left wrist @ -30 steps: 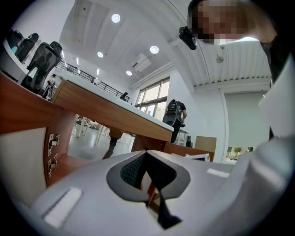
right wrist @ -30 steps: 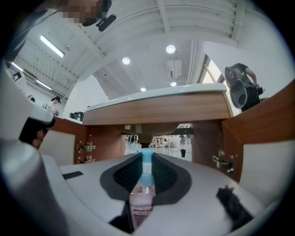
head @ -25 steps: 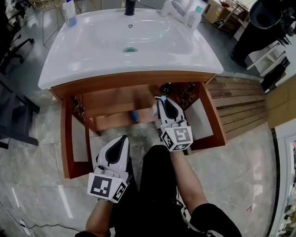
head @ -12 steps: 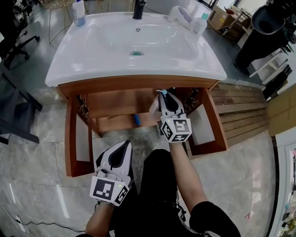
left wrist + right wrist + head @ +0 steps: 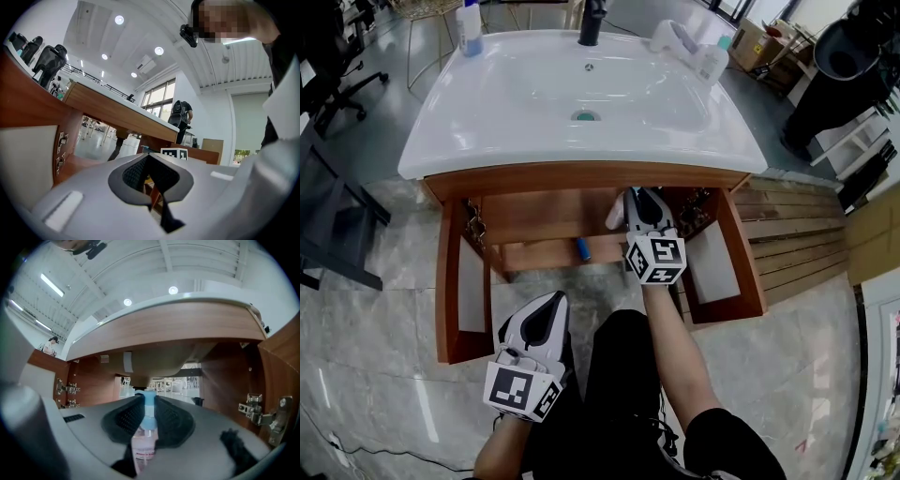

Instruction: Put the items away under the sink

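Now the right gripper, clamped on a small blue-capped bottle, has advanced under the rim of the sink into the open cabinet, so set-down seems near; the left gripper hangs back, closed and empty.

The right gripper went forward into the open vanity cabinet, carrying the clear bottle with a blue cap clamped between its jaws. A second earlier its tips and the bottle's top stood in front of the wooden front rail. By now the tips had slipped beneath that rail, and the head view no longer showed the bottle's top. The head camera had also tipped, so the washbasin sat lower in frame.
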Demonstrator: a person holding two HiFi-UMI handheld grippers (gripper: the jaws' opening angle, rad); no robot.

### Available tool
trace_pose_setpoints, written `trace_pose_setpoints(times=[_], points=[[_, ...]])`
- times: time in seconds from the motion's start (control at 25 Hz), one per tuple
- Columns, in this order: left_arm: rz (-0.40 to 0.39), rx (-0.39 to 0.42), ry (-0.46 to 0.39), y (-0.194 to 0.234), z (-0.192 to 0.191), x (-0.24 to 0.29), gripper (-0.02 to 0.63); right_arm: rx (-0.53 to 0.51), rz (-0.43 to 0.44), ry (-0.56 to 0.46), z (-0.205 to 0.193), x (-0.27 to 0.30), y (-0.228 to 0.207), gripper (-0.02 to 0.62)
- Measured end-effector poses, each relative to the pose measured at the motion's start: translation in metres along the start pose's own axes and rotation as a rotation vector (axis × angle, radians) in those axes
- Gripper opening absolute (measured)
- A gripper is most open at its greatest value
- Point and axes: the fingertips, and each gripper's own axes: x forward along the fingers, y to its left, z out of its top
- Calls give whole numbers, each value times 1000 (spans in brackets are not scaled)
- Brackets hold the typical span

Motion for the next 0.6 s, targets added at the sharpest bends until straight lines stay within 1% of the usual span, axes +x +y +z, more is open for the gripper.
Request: trace_pose_setpoints(times=[0.28, 0.6], points=[[-4, 0, 2, 2, -1, 3, 6, 8, -3, 12, -8, 8, -1, 71], [-10, -21, 18, 5, -8, 5, 6, -20, -3, 9, -8, 10, 2, 71]])
